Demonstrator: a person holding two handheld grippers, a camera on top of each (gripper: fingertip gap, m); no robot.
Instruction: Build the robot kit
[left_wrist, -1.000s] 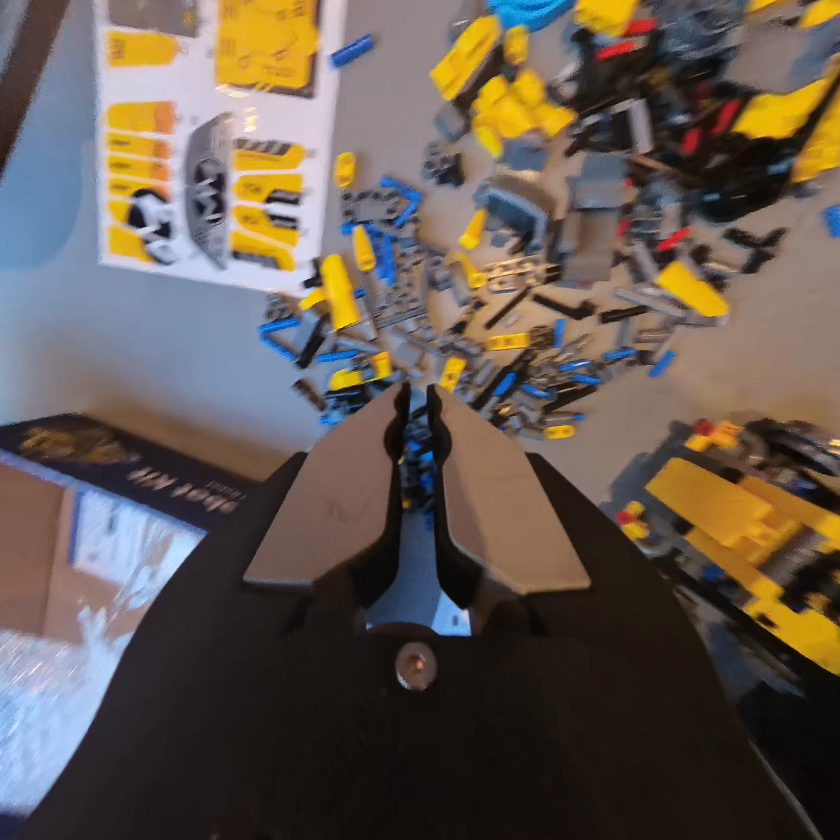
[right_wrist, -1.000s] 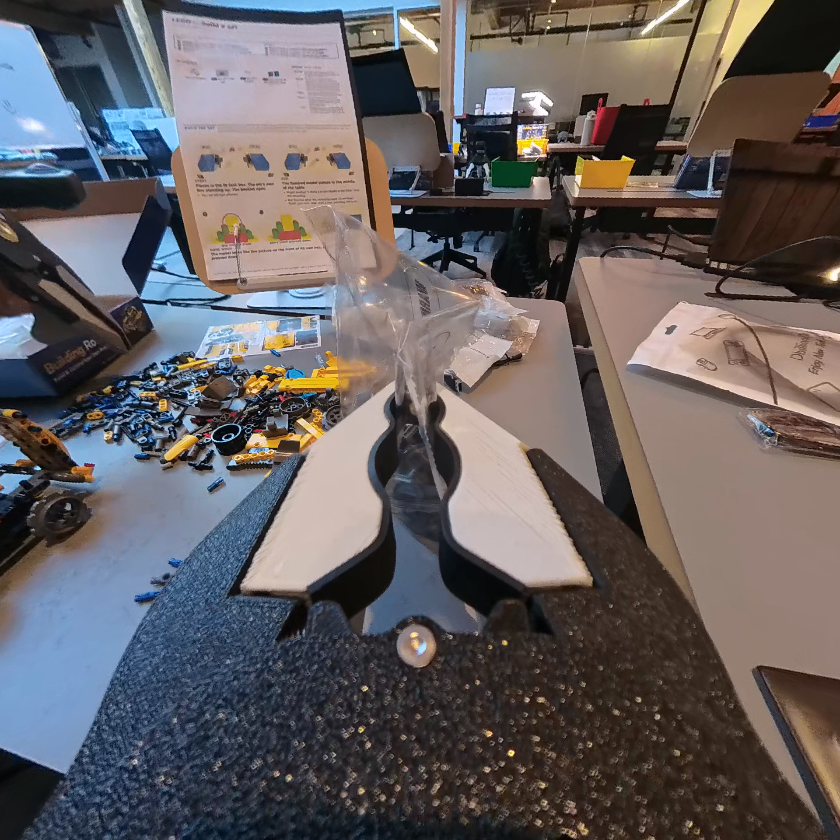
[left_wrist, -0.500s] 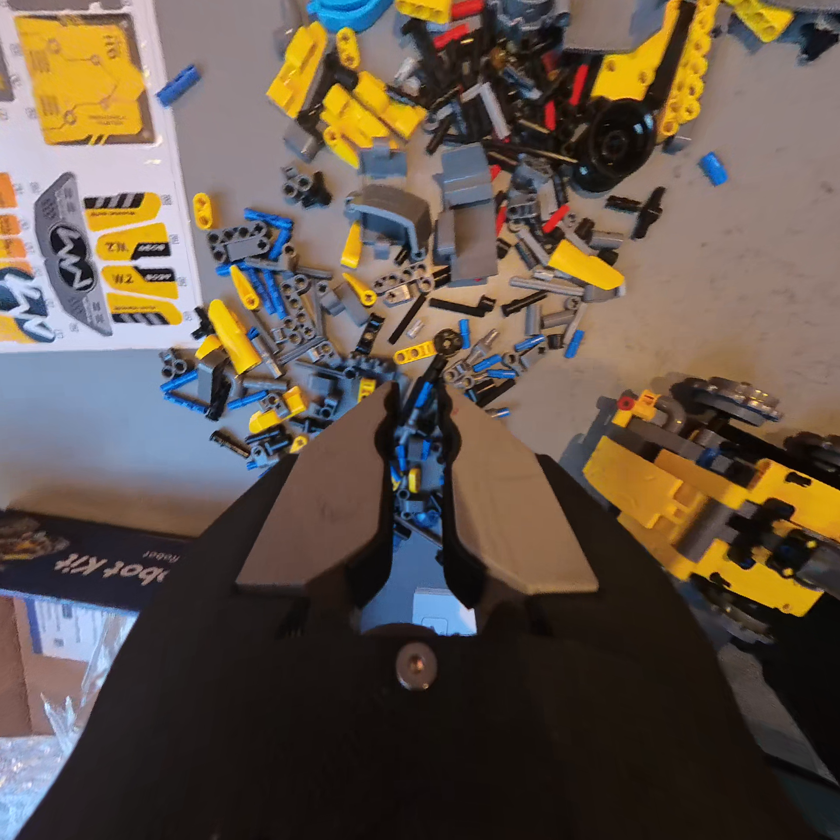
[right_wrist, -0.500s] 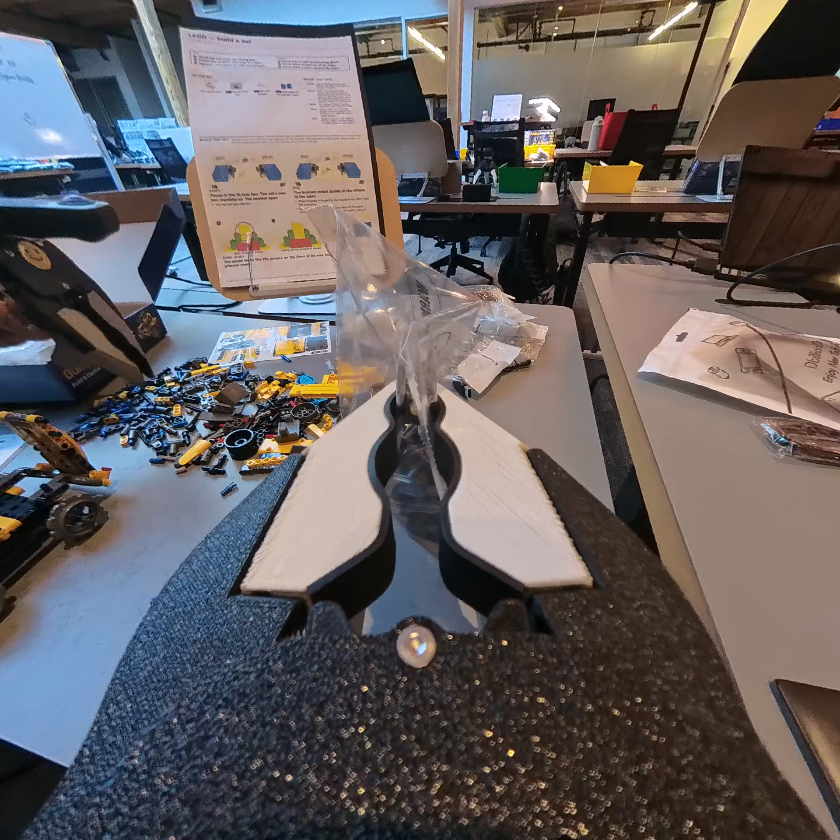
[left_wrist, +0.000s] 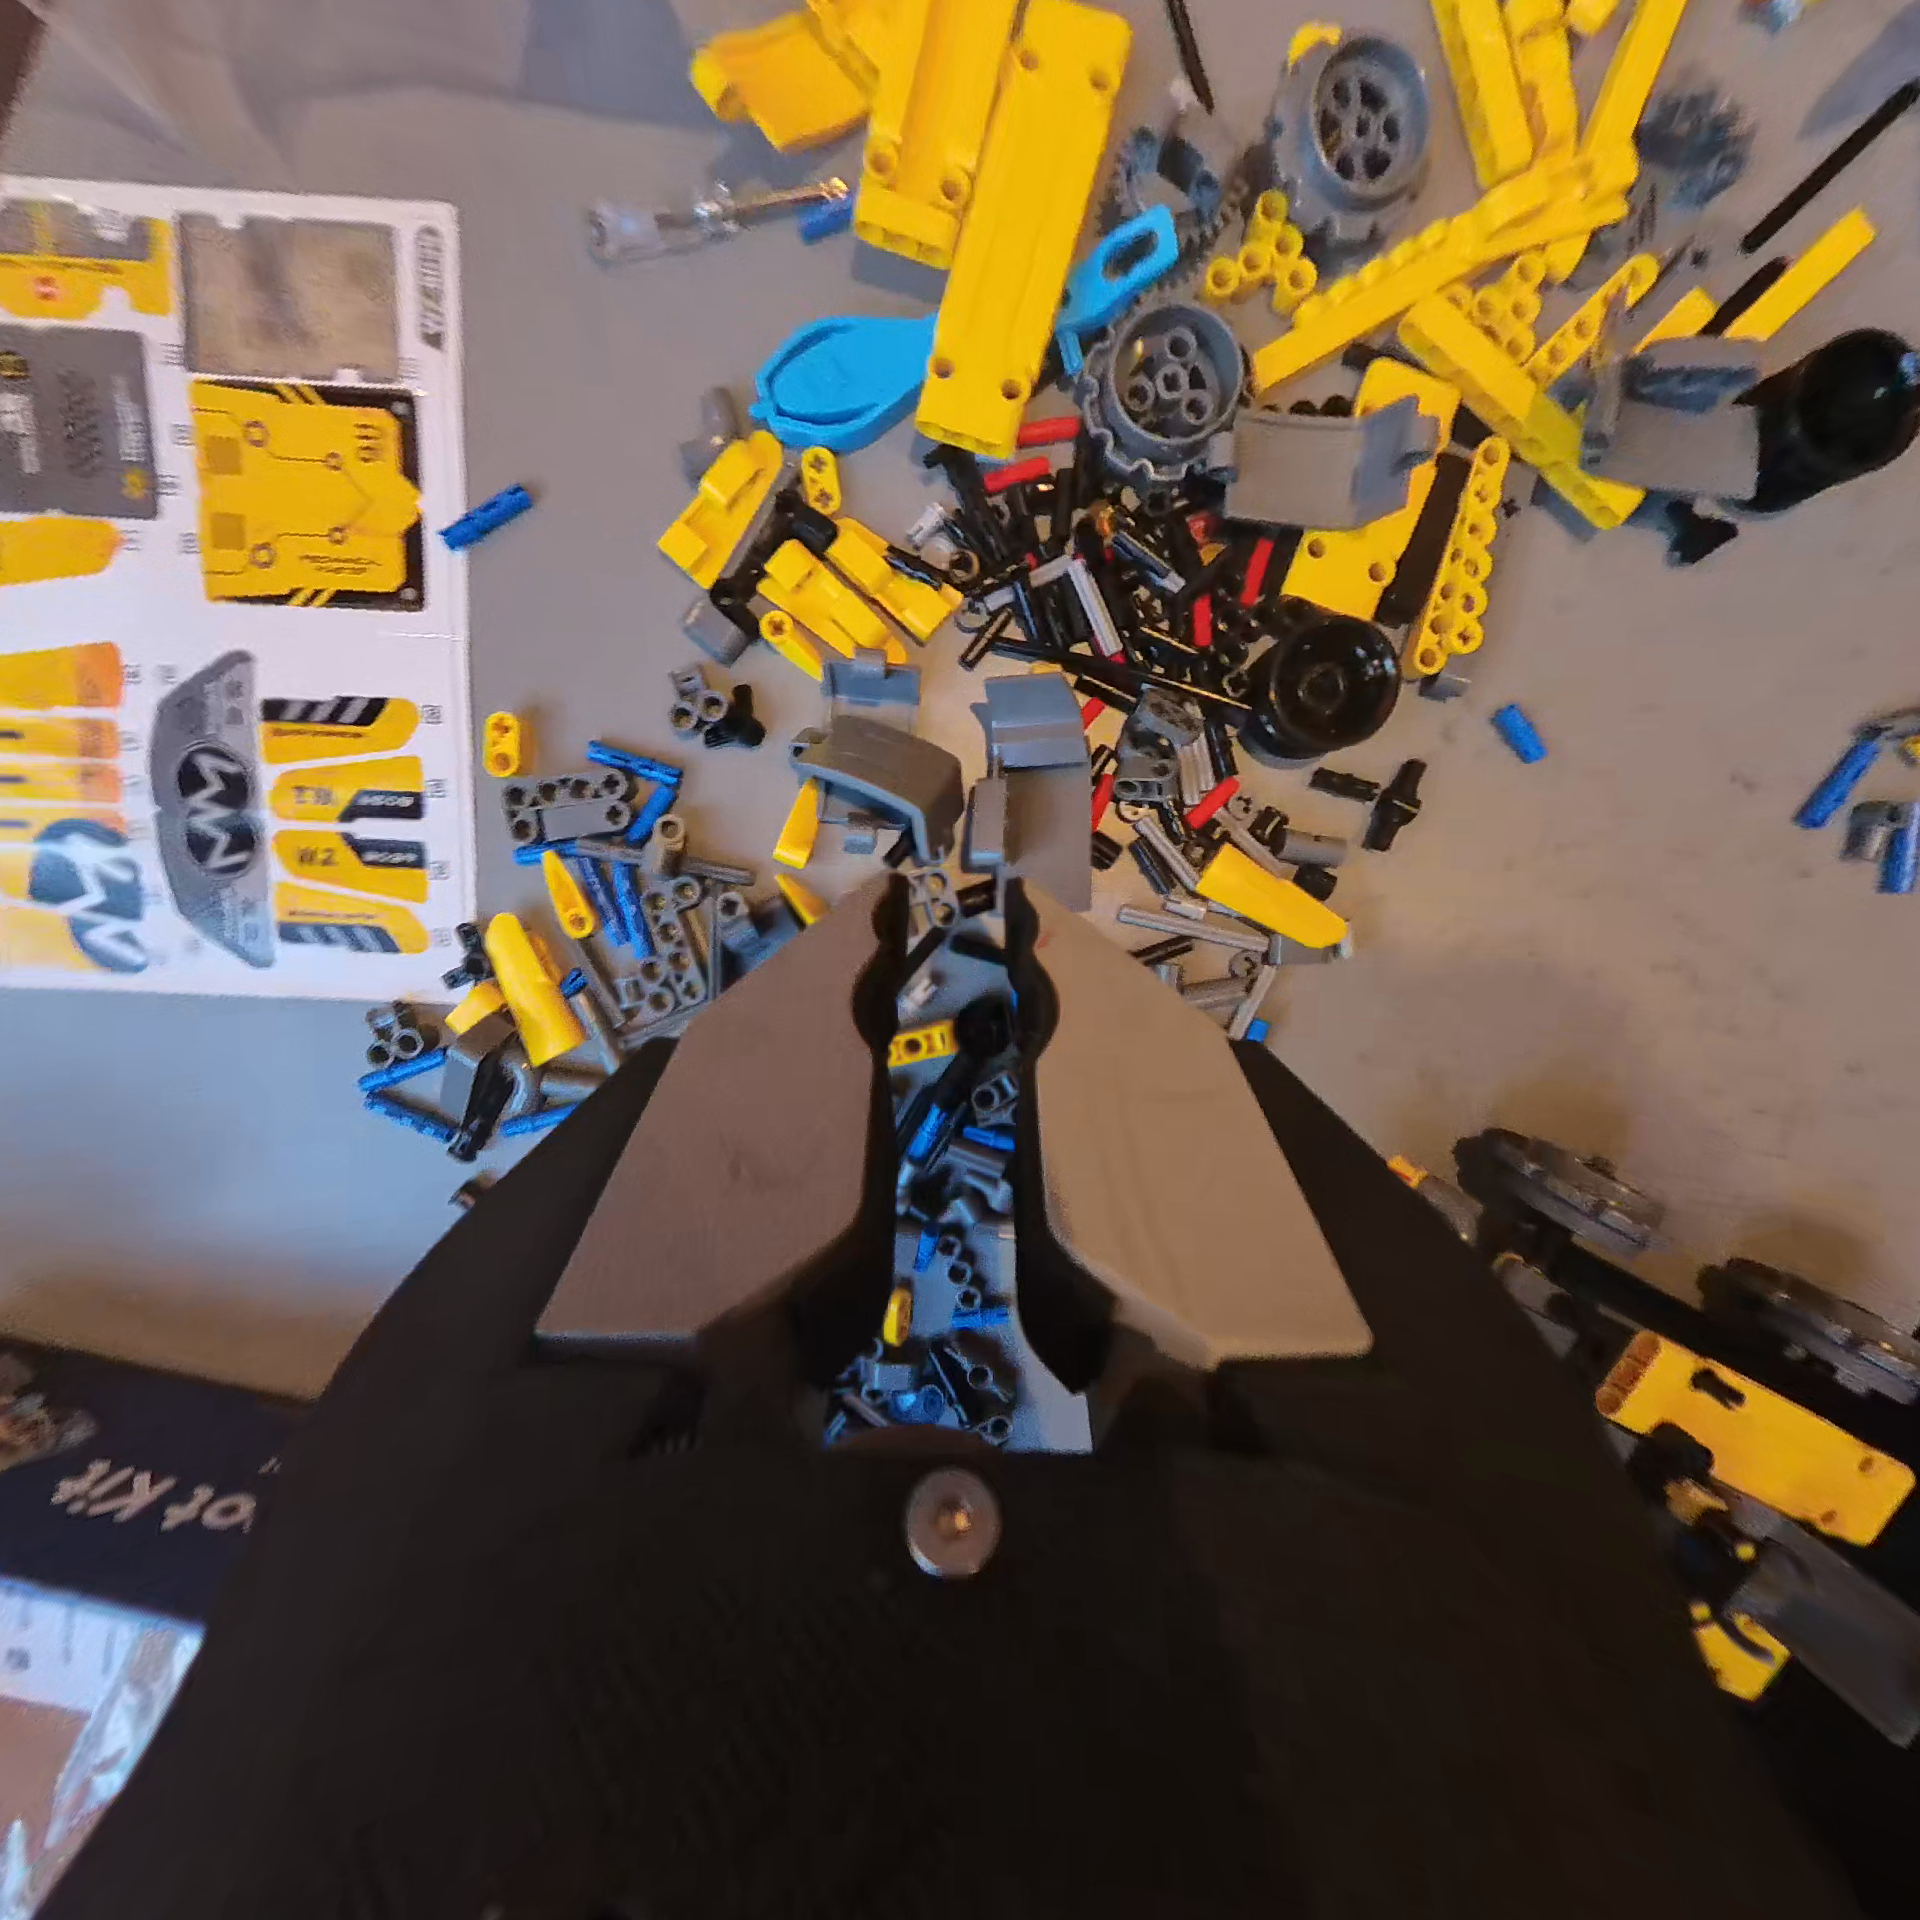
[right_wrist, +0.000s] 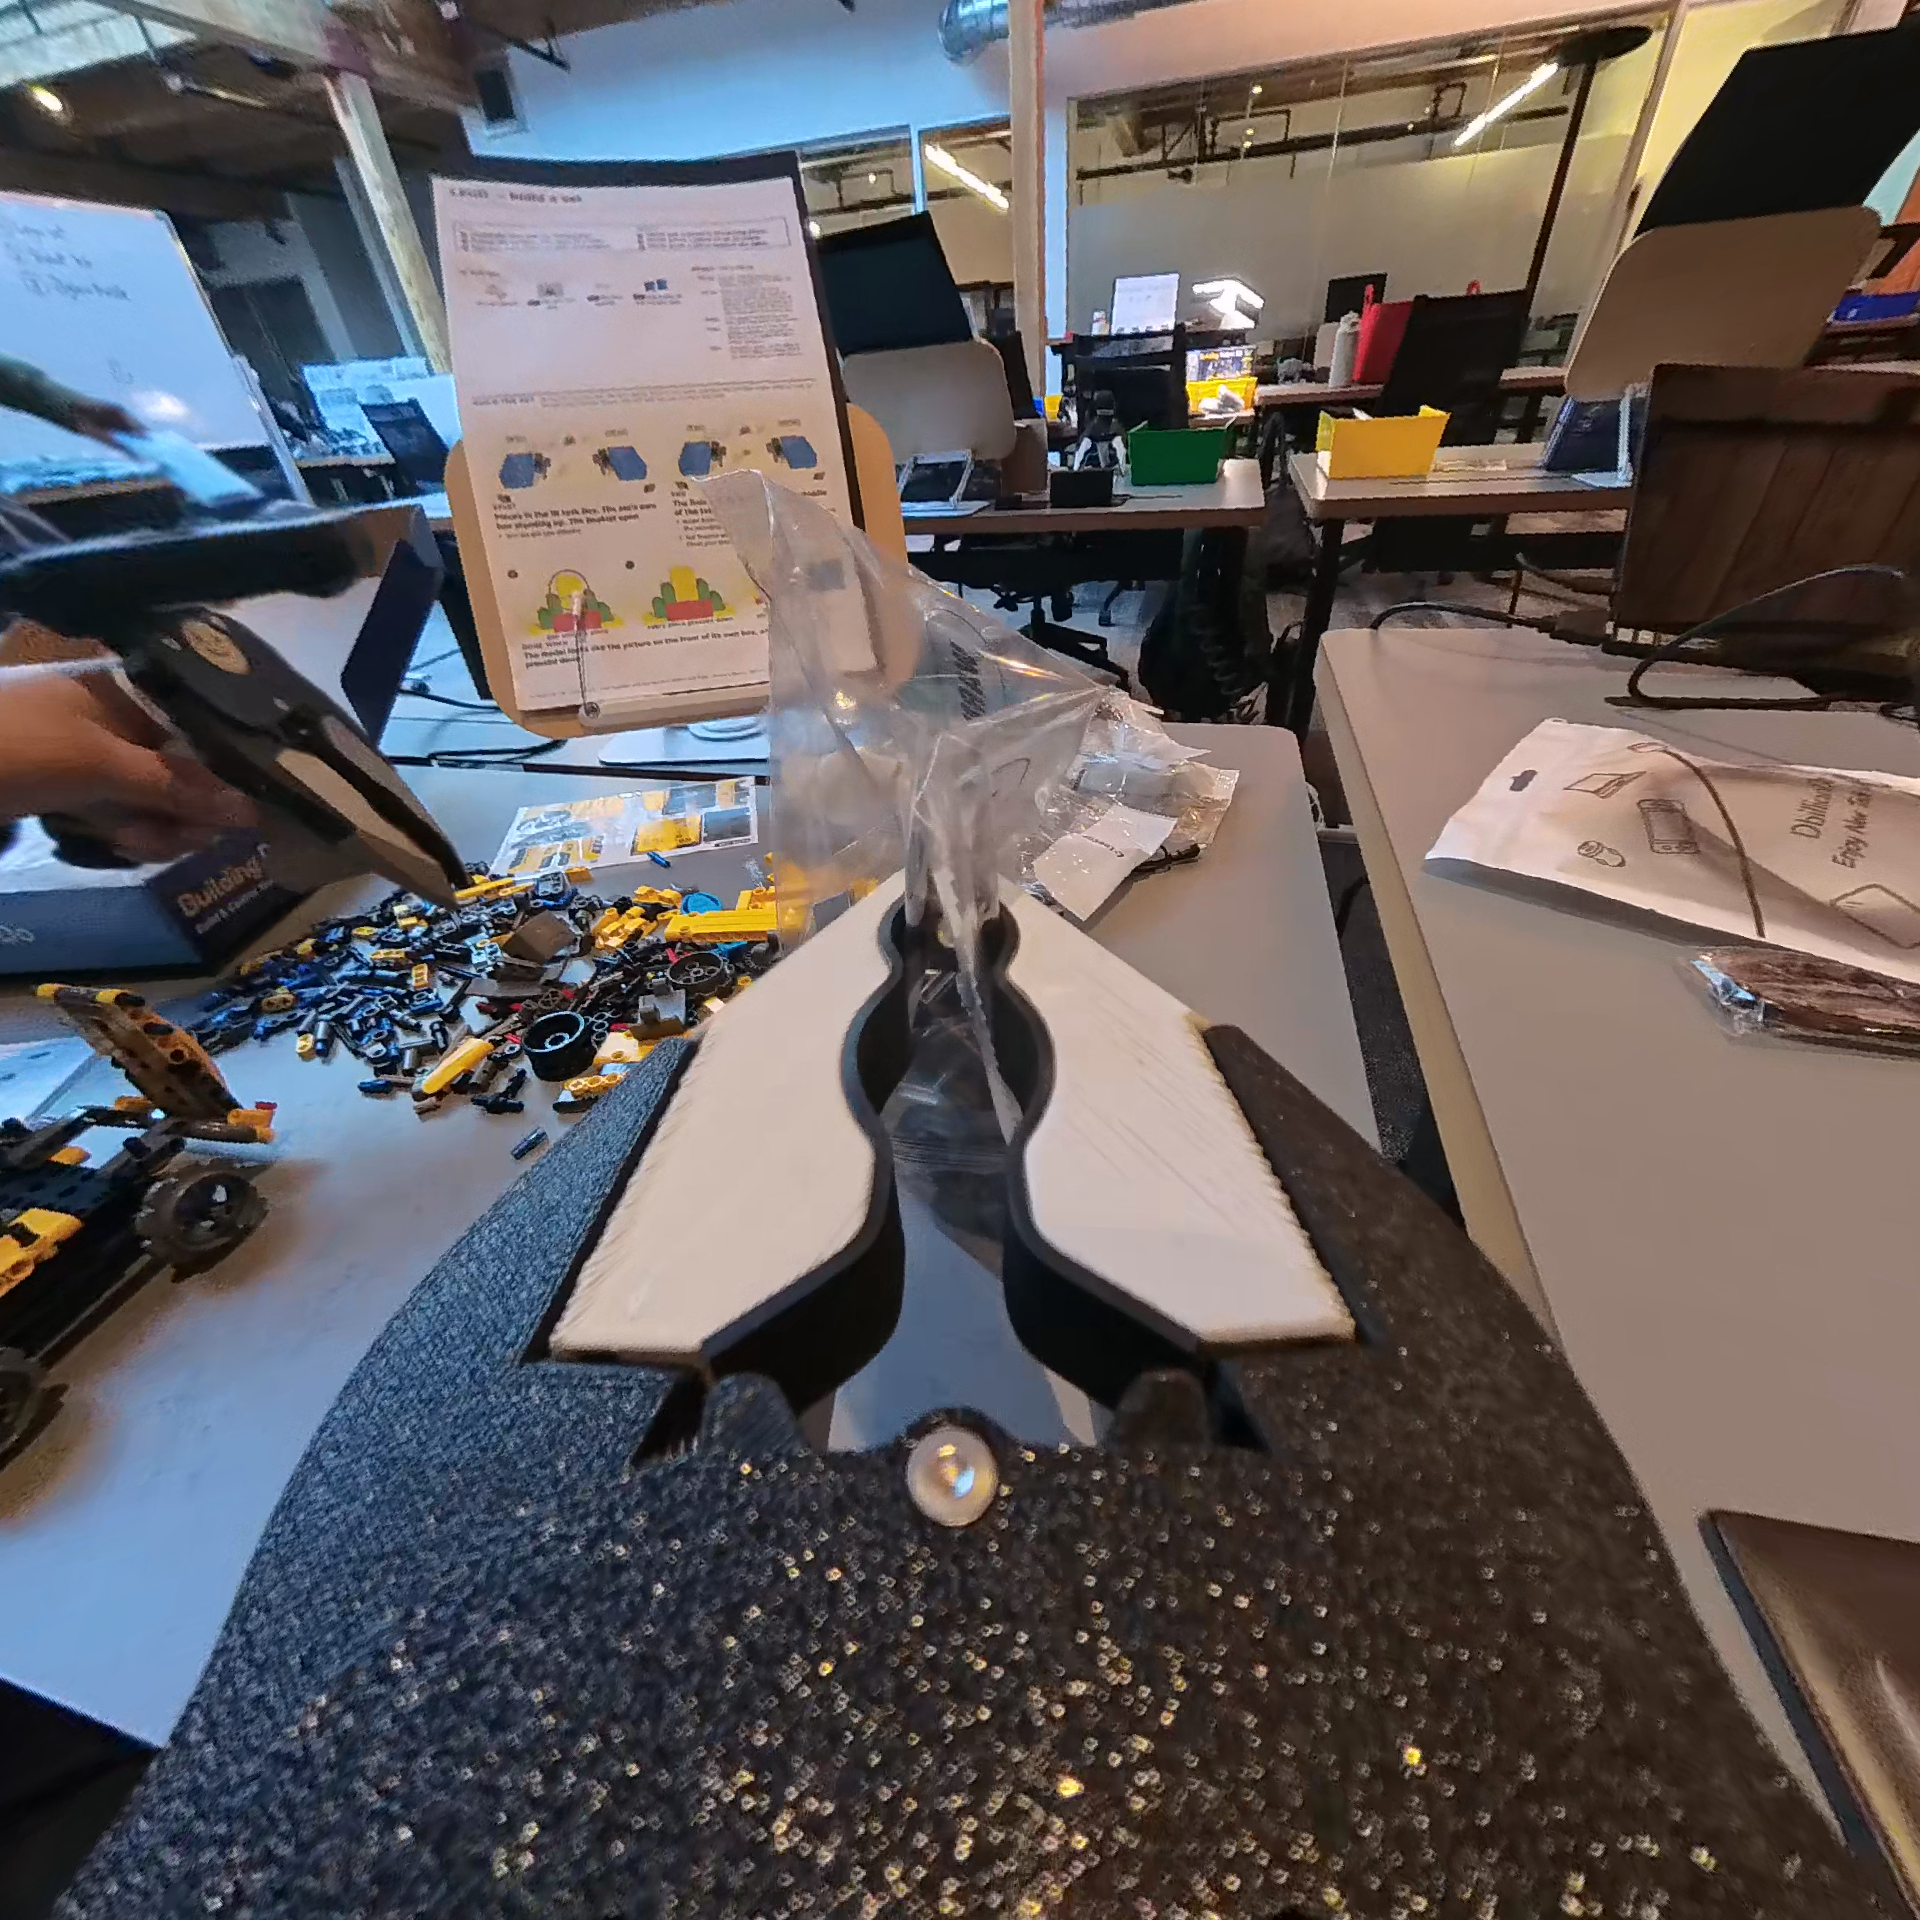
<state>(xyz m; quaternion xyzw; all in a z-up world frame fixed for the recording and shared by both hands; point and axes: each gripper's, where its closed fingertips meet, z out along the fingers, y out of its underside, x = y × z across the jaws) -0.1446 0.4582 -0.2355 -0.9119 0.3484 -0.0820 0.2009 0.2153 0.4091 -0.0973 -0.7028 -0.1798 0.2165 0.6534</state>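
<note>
My left gripper (left_wrist: 951, 899) is open and points down into a pile of small yellow, blue, grey and black building pieces (left_wrist: 1039, 623). A small dark grey connector (left_wrist: 932, 896) lies between its tips, and two grey curved panels (left_wrist: 883, 769) lie just beyond them. In the right wrist view the left gripper (right_wrist: 447, 883) has its tips at the far edge of the pile (right_wrist: 499, 966), with a hand behind it. My right gripper (right_wrist: 951, 894) is shut on a clear plastic bag (right_wrist: 894, 707), which stands up above the fingers.
A sticker sheet (left_wrist: 229, 582) lies left of the pile. A partly built yellow vehicle (left_wrist: 1714, 1455) sits at the right, also in the right wrist view (right_wrist: 104, 1143). A dark box (right_wrist: 208, 894), a printed sheet on a stand (right_wrist: 644, 447), more clear bags (right_wrist: 1132, 821). Across from one pair of fingers to the other is roughly 40 centimetres. My right tips are about 40 centimetres from the partly built yellow vehicle (left_wrist: 1714, 1455), my left tips only 20 centimetres.
My left gripper has moved forward and lower over the pile, and its jaws have opened wider. My right gripper keeps hold of the bag and has barely moved.
</note>
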